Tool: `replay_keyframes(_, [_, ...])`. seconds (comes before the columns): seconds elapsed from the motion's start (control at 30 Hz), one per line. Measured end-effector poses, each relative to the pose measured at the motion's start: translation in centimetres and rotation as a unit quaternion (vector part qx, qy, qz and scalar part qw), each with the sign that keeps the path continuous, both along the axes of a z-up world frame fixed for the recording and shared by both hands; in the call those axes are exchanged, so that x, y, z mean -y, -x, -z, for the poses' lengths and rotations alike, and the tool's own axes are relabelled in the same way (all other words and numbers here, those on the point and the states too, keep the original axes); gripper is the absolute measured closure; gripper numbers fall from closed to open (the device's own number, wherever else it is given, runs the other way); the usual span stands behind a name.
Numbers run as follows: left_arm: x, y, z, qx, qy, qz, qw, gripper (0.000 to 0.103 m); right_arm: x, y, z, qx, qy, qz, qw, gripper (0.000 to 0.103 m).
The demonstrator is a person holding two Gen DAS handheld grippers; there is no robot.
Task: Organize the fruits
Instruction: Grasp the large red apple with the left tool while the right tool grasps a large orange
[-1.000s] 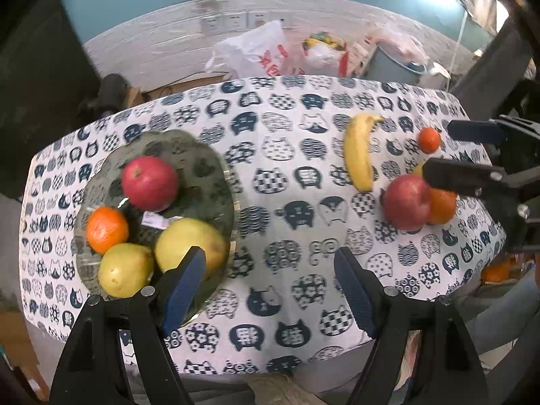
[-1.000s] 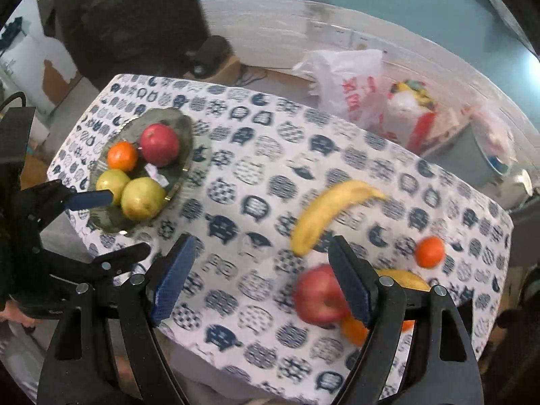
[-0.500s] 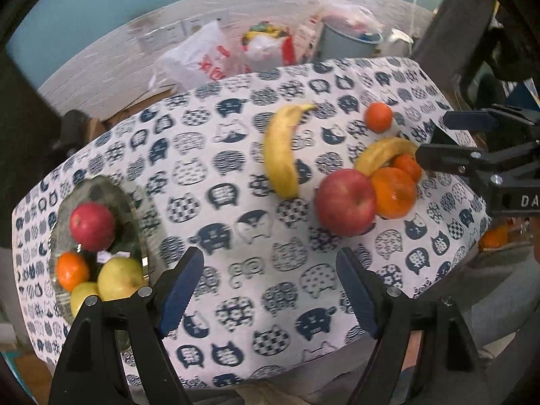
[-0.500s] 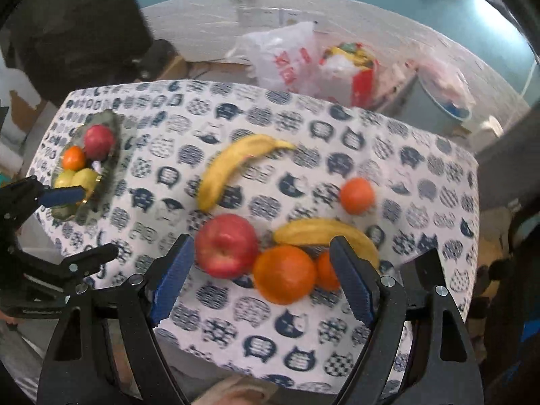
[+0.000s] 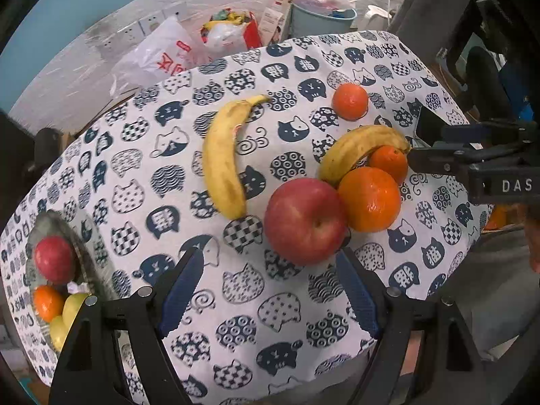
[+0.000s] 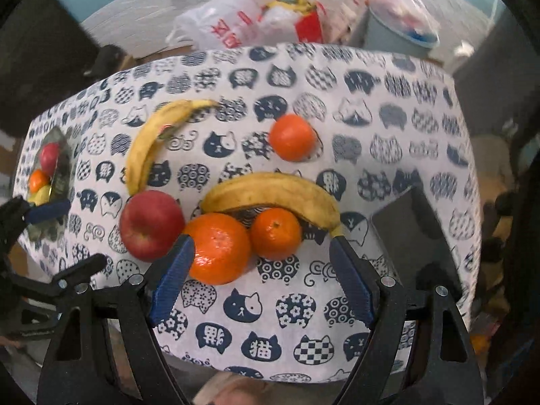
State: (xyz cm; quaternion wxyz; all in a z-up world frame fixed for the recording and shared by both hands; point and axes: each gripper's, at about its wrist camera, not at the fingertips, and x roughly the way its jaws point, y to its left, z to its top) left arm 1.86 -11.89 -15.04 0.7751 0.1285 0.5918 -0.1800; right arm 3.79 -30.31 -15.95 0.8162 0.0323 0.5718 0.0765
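A red apple [image 5: 305, 221] lies on the cat-print tablecloth beside a large orange [image 5: 369, 199], a small orange [image 5: 388, 163] and a banana [image 5: 357, 150]. A second banana [image 5: 224, 158] and a lone small orange [image 5: 350, 101] lie farther back. My left gripper [image 5: 270, 263] is open, just in front of the apple. My right gripper [image 6: 261, 249] is open, with the large orange [image 6: 219, 248] and small orange [image 6: 275, 233] between its fingers' tips. A glass plate [image 5: 89, 236] at the left edge holds an apple, an orange and yellow-green fruits.
Plastic bags [image 5: 162, 54] and a grey bin [image 5: 320, 17] stand on the floor behind the table. A dark flat object [image 6: 411, 233] lies at the table's right side. The table's front edge runs just under both grippers.
Both grippers have swung right and closer to the loose fruit cluster. The plate has slid to the far left of both views. Both grippers stay open.
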Motion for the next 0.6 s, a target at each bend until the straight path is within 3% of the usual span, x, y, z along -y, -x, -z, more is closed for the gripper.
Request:
replay_keyframes(0.3, [1.8, -0.6, 2.1, -0.022, 0.008, 0.023, 0.9995, 0.021, 2.3, -1.1, 3.1, -0.043, -0.055, 0.055, 0.996, 0.027])
replay_keyframes(0.6, [3.0, -0.9, 3.9, -0.036, -0.006, 0.04, 0.9985, 0.021, 2.3, -2.4, 5.3, -0.06, -0.065, 0.075, 0.993, 0.036])
